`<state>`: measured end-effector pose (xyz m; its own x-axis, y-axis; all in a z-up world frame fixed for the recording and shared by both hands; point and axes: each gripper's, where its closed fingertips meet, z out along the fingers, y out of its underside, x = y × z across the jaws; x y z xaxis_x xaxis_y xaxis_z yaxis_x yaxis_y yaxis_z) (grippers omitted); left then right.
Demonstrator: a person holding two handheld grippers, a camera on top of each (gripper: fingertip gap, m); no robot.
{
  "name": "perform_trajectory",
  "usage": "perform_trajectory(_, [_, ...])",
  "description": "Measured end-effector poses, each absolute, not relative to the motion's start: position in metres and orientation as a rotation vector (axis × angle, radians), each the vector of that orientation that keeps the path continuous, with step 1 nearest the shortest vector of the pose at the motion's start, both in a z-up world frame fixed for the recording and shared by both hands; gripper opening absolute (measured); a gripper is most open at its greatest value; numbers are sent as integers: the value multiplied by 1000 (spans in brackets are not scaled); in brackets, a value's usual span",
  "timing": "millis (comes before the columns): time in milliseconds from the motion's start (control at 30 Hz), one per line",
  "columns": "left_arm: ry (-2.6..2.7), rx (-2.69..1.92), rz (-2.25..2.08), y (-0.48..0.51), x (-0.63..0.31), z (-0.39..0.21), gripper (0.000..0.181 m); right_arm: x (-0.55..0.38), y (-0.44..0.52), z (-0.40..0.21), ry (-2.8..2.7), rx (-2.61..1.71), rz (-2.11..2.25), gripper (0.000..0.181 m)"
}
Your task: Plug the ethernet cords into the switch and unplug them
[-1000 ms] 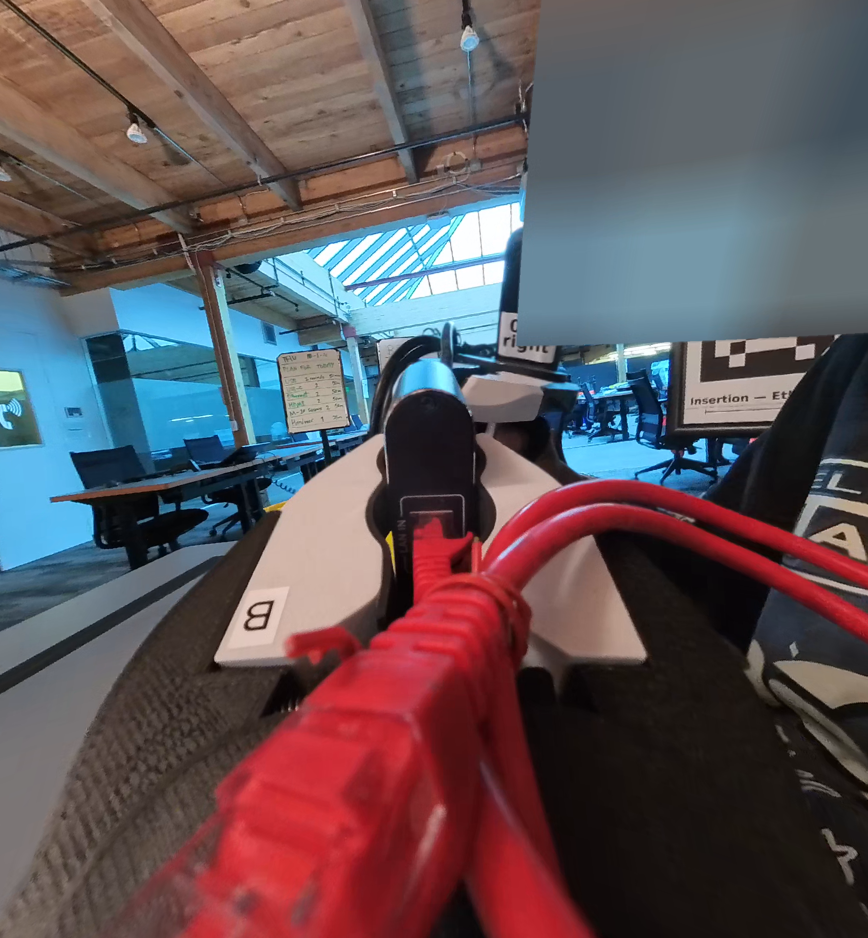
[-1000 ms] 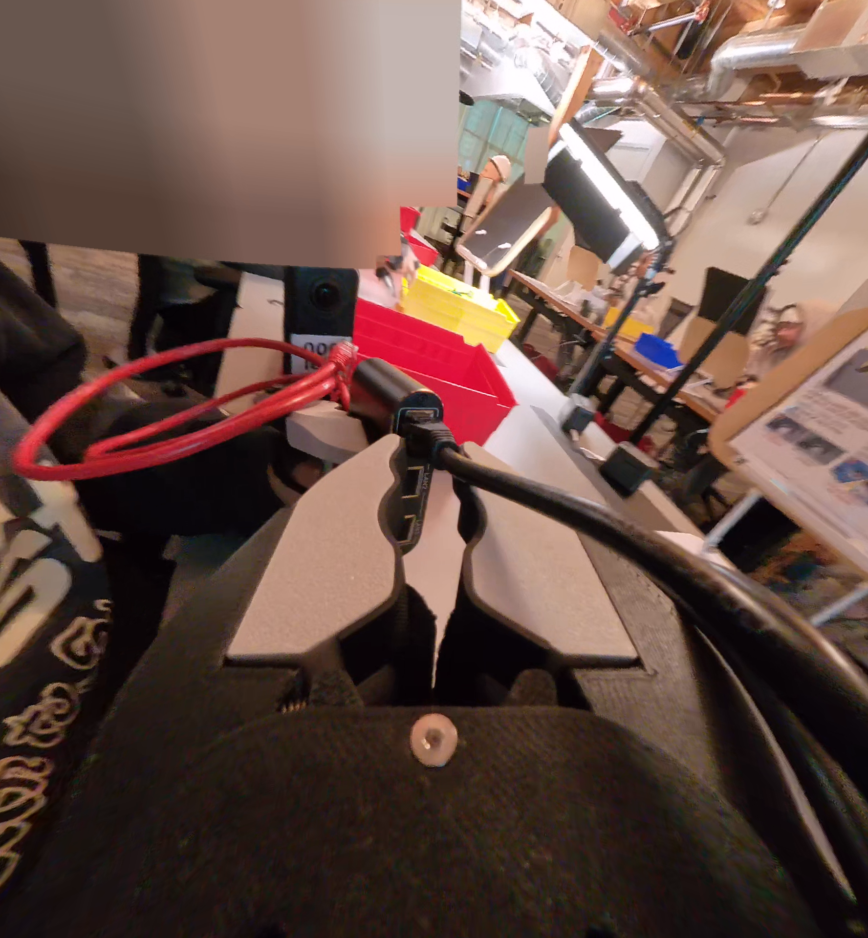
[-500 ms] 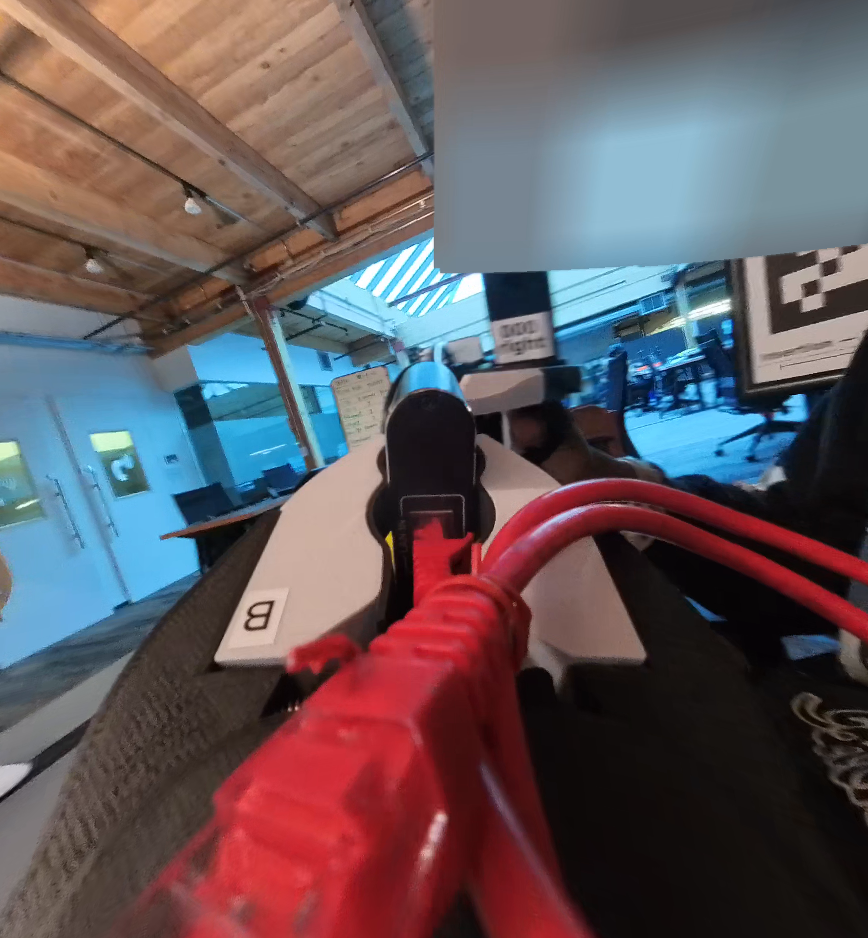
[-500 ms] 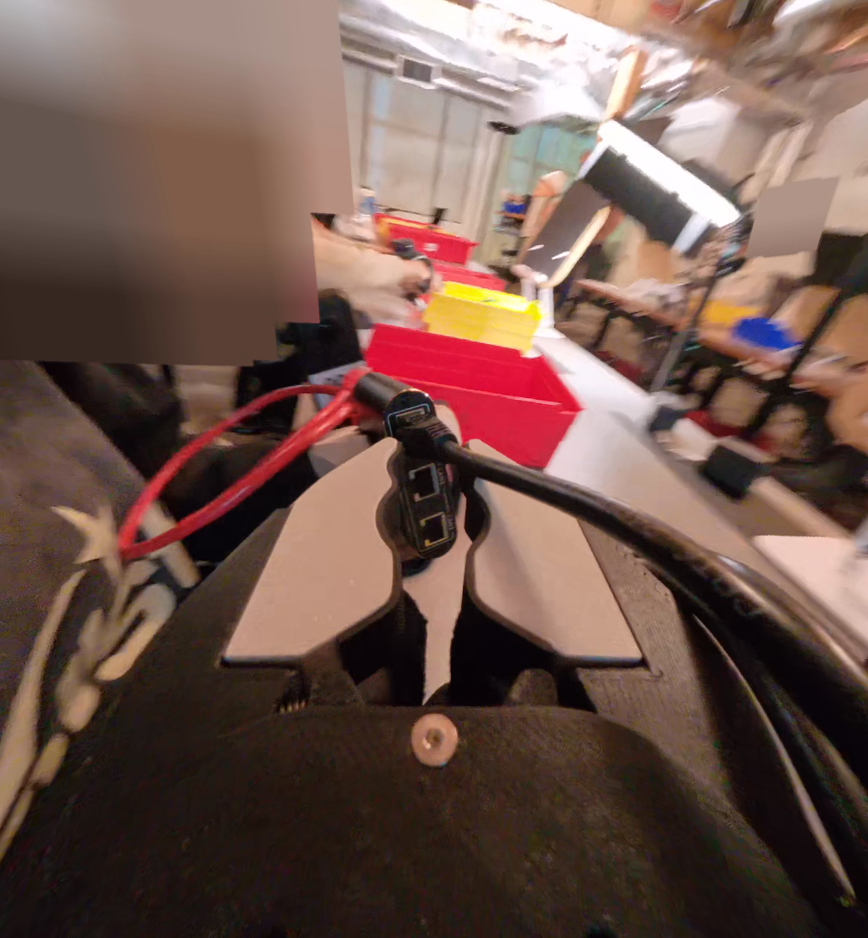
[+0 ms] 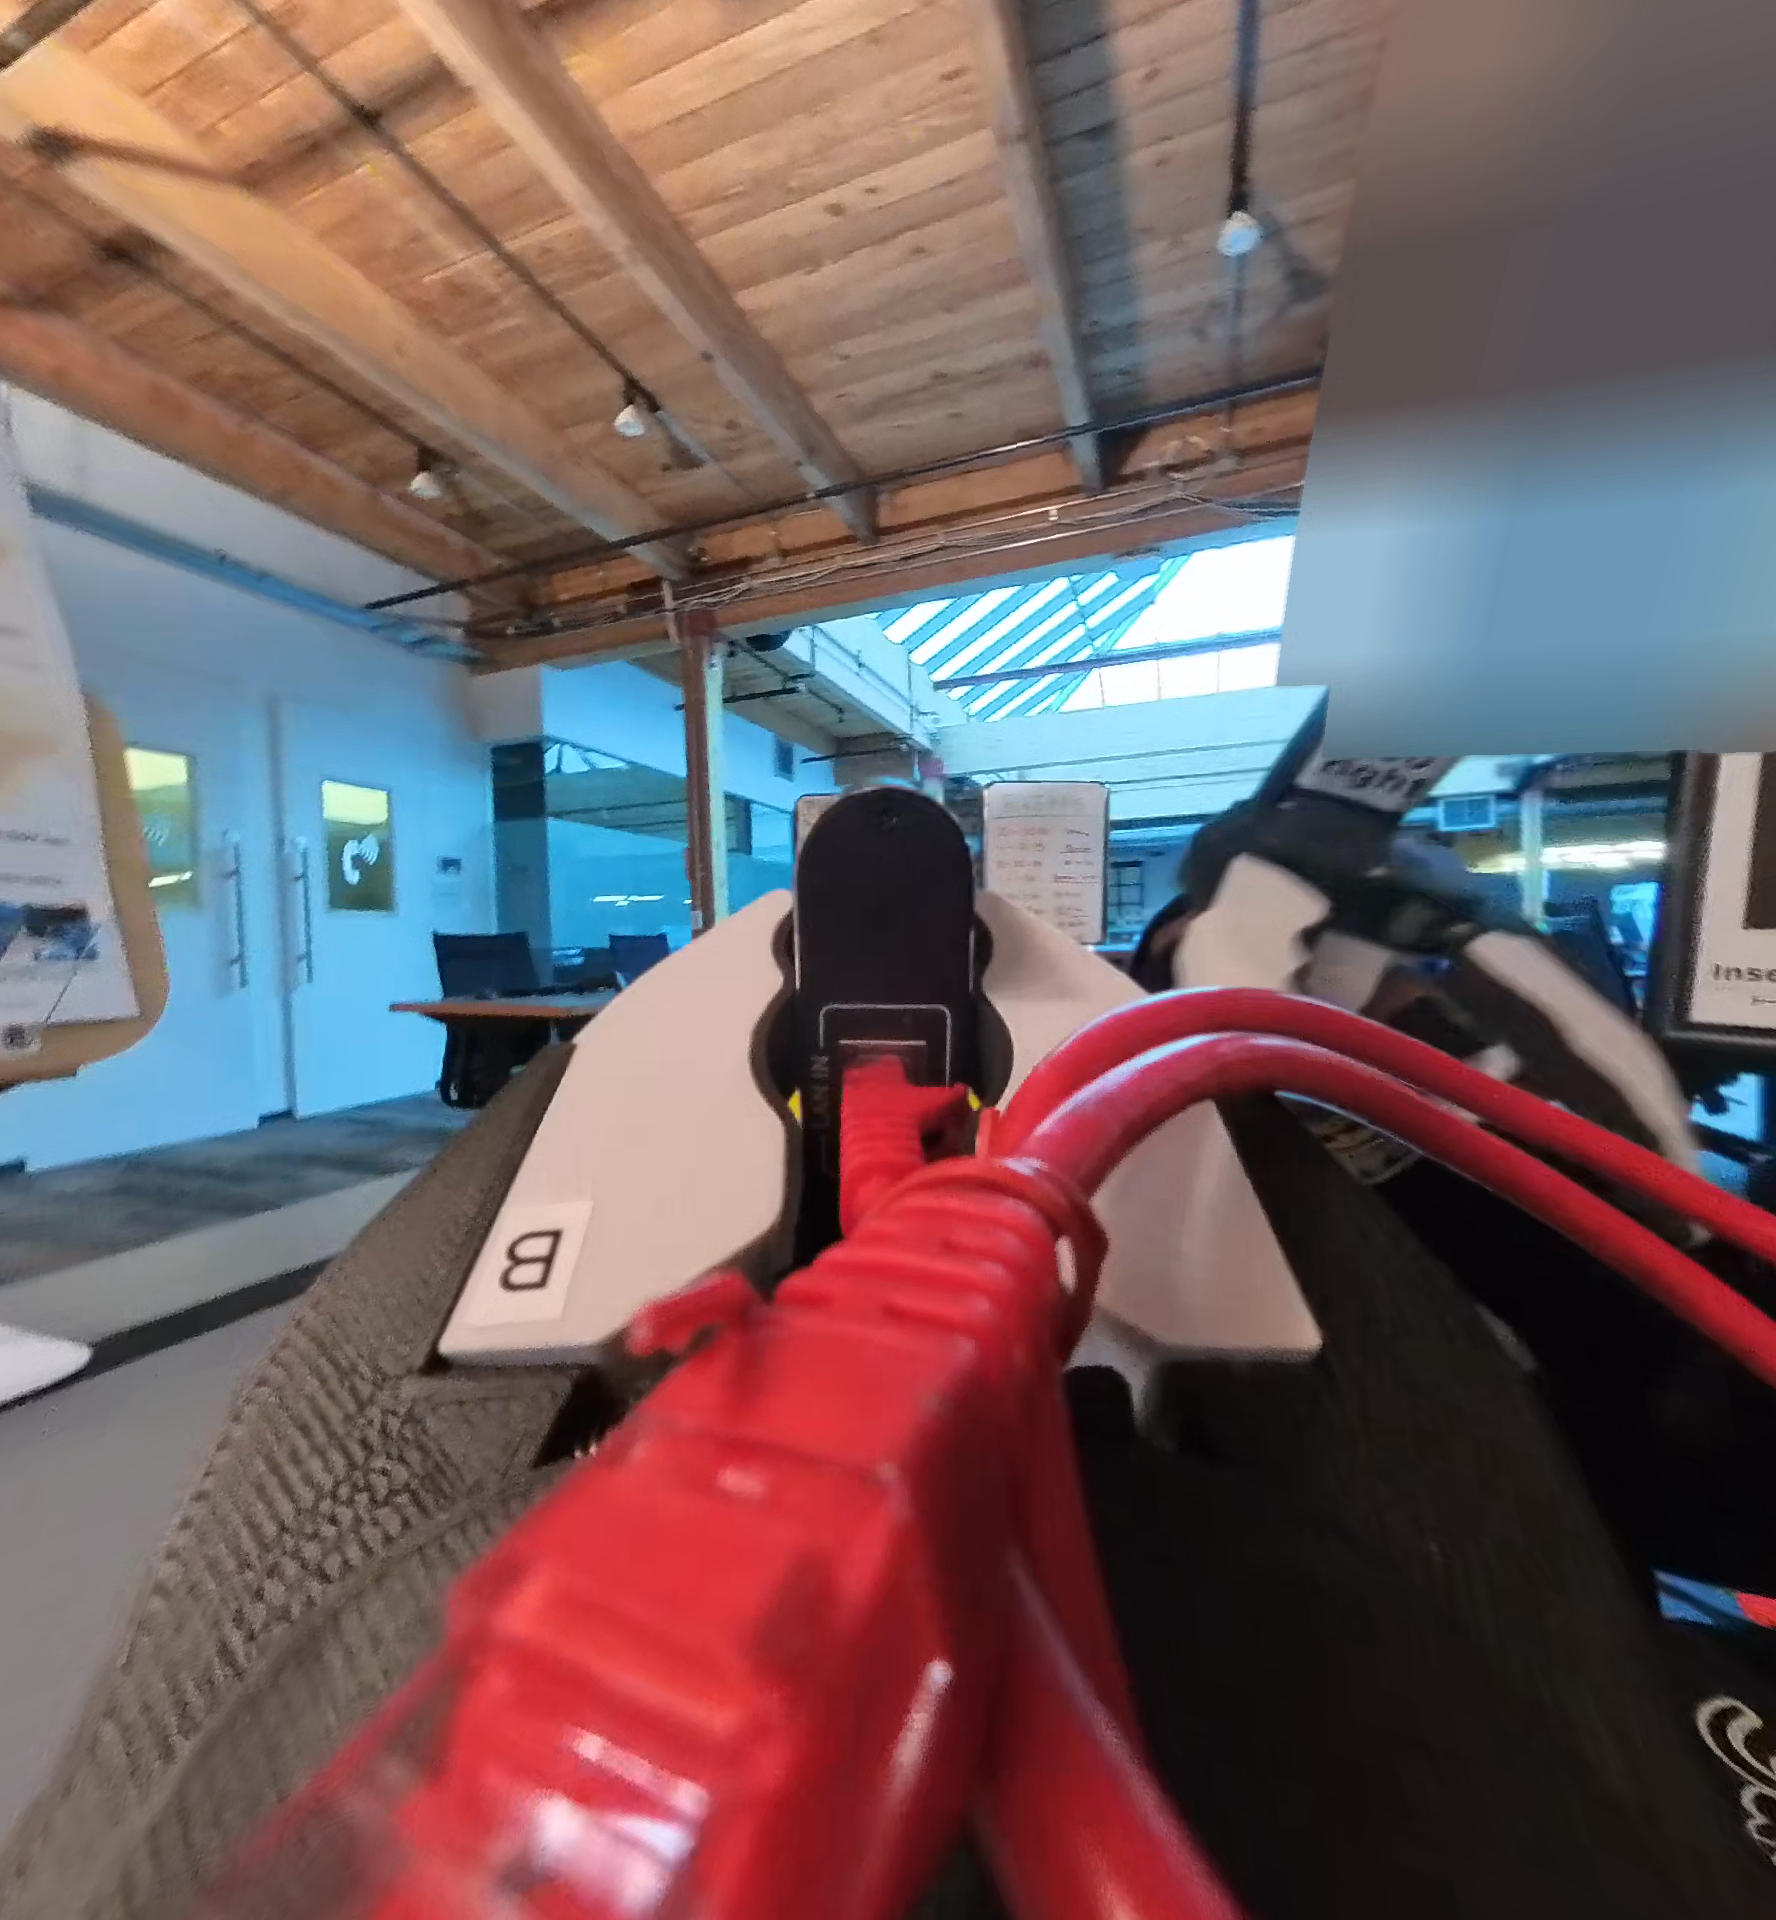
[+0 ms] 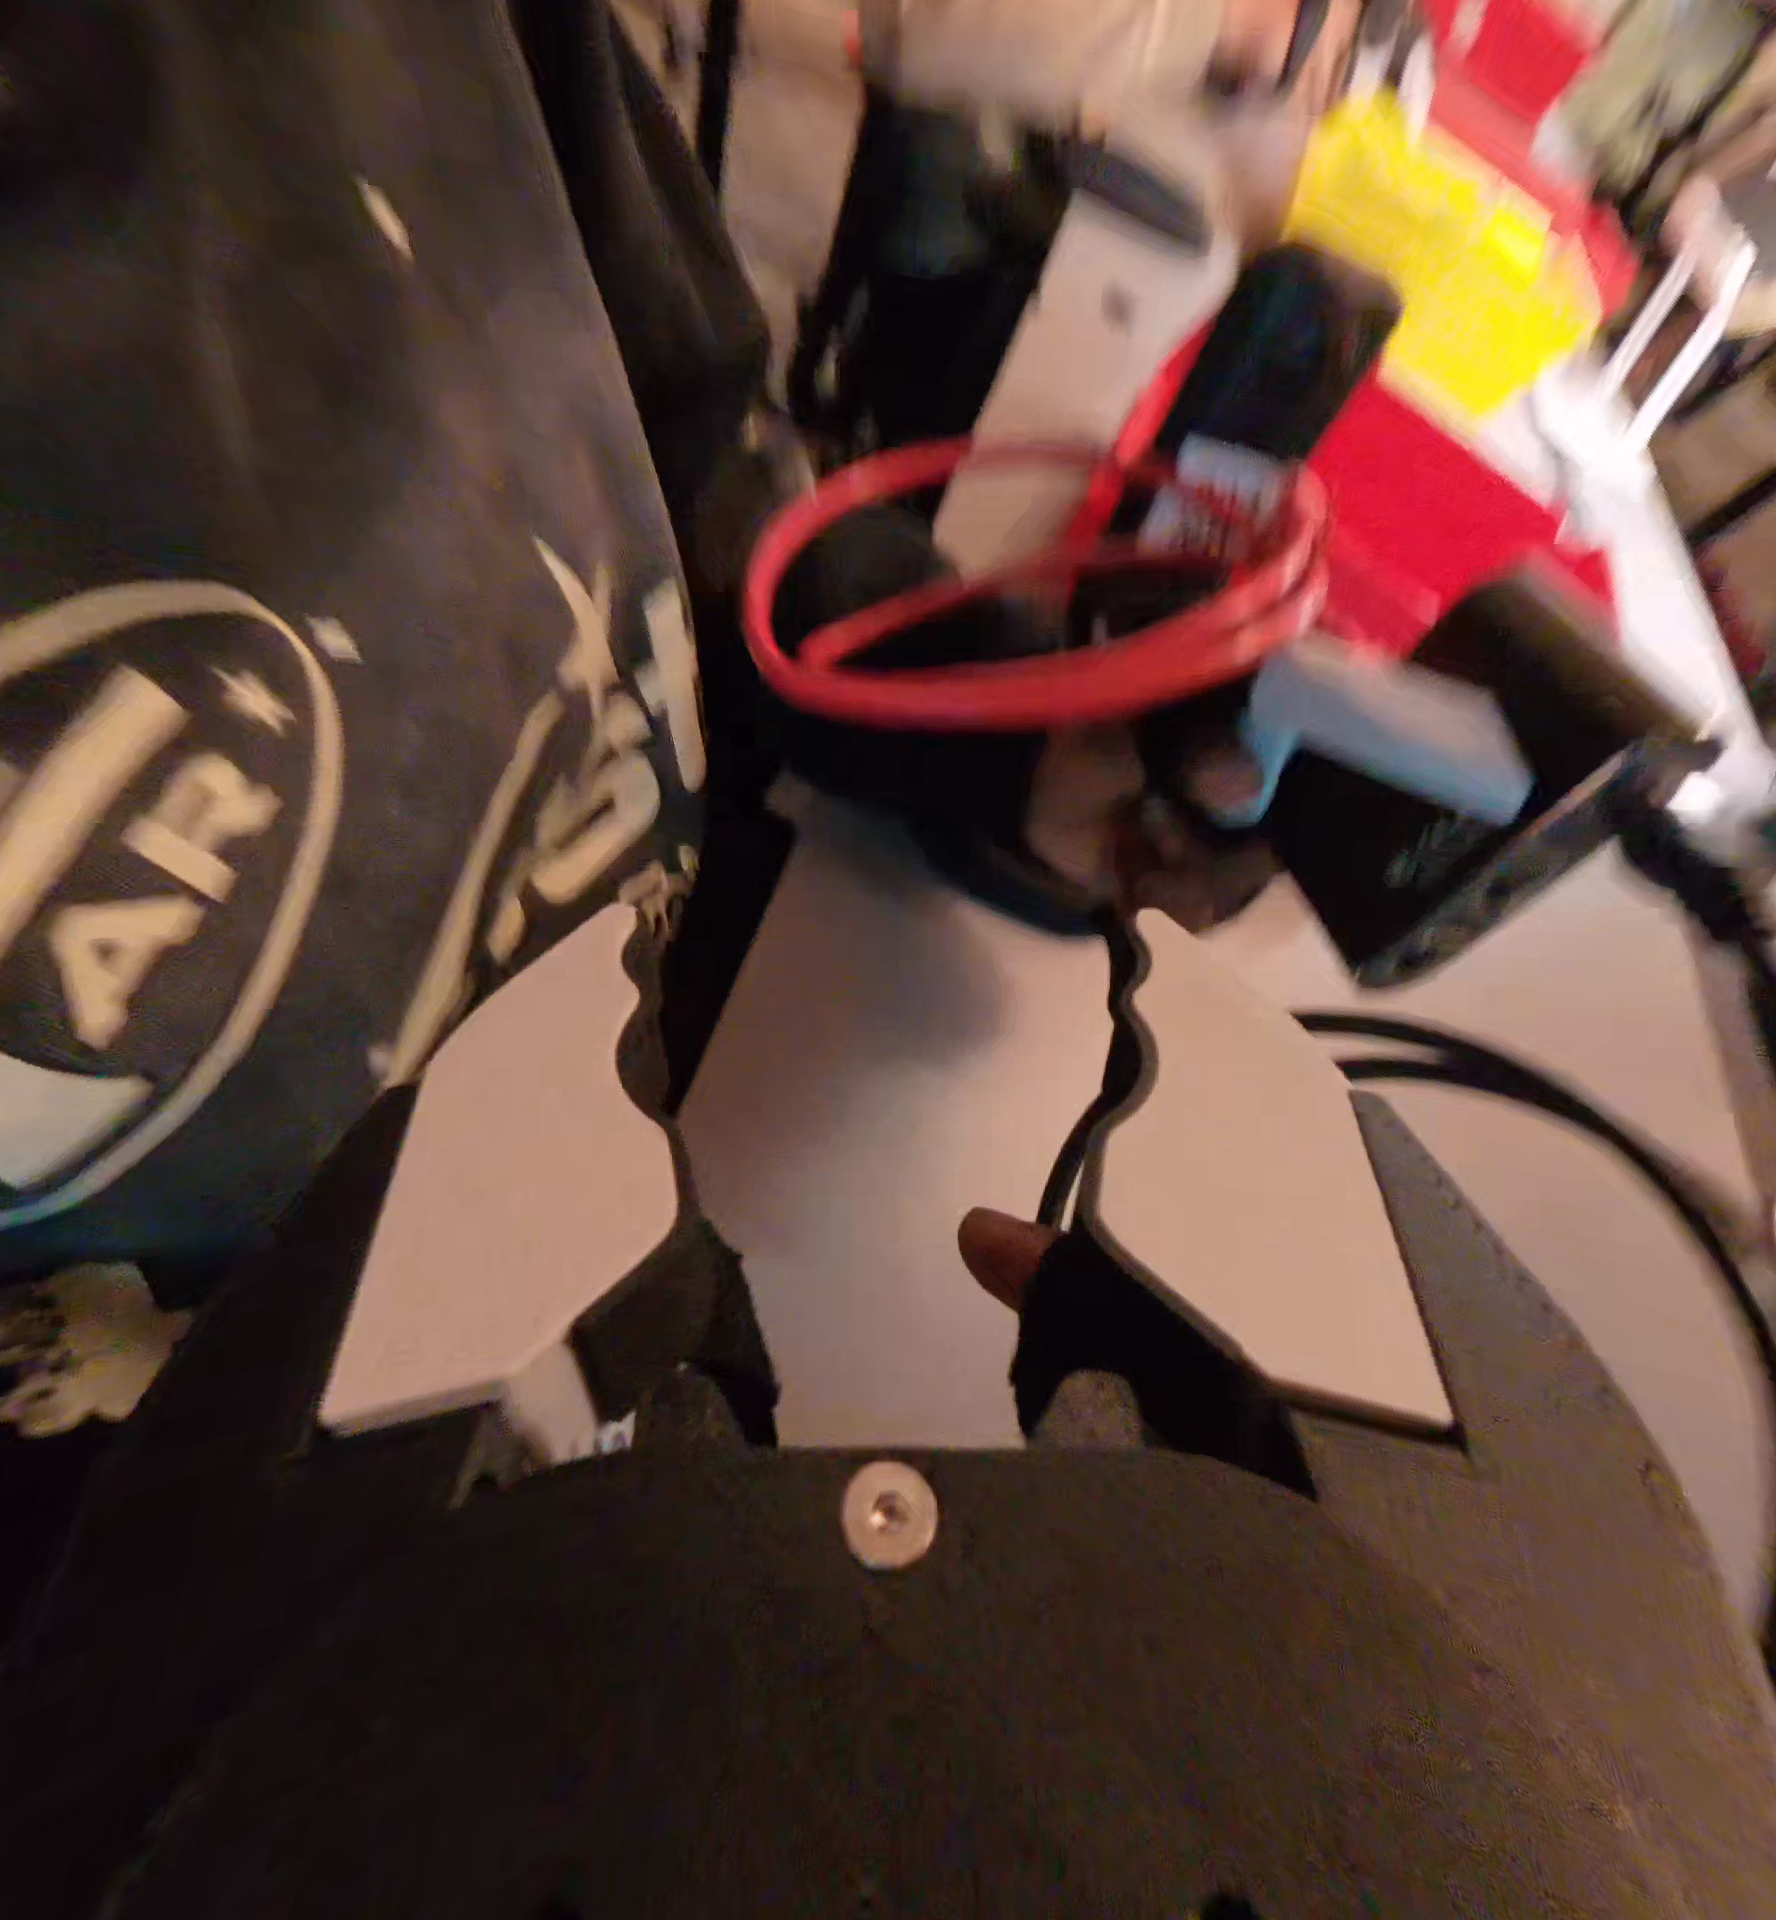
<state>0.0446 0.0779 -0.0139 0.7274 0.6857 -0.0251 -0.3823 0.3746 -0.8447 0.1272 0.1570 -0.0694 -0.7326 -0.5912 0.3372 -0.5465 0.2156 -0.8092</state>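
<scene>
My left gripper [image 5: 884,935] is shut on the small black switch [image 5: 884,894] and holds it upright above the table. A red ethernet cord [image 5: 1279,1081] is plugged into the switch's near port by its red plug [image 5: 879,1112], loops right, and lies over the gripper body. My right gripper [image 6: 879,935] is open and empty, pointing down at the grey table [image 6: 894,1091]. It also shows blurred in the left wrist view [image 5: 1310,935]. The red cord's loop [image 6: 1019,665] hangs ahead of it. A black cord [image 6: 1590,1132] lies on the table at the right.
A person's dark printed shirt [image 6: 240,520] fills the left of the right wrist view. A red bin [image 6: 1424,499] and a yellow bin [image 6: 1424,239] stand farther back. A marker board [image 5: 1767,904] is at the right and a poster board [image 5: 1,779] at the left.
My right gripper has opened, let go of the switch's far end and swung downward toward the table. The black cord no longer shows at the switch. My left gripper still holds the switch.
</scene>
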Motion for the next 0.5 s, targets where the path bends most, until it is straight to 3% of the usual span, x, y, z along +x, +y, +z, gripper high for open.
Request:
perform_trajectory(133, [-281,-1039,774,87,50,-16,26,151,172,11,1961,-1044,-2060,114])
perform_trajectory(200, [-197,-1094,815,99,58,-19,26,130,177,45,1838,-891,-2386,117])
perform_trajectory(267, [-135,-1145,830,109,63,-24,26,93,173,48,1971,-846,-2653,90])
perform_trajectory(300, [-112,-1168,844,113,64,-26,26,81,169,37,2144,-908,-2658,68])
perform_trajectory(367, [-59,-1207,875,118,68,-30,26,71,161,16,2409,-1028,-2571,48])
perform_trajectory(500, [9,-1267,922,126,71,-37,26,75,146,-18,2720,-1201,-2272,43])
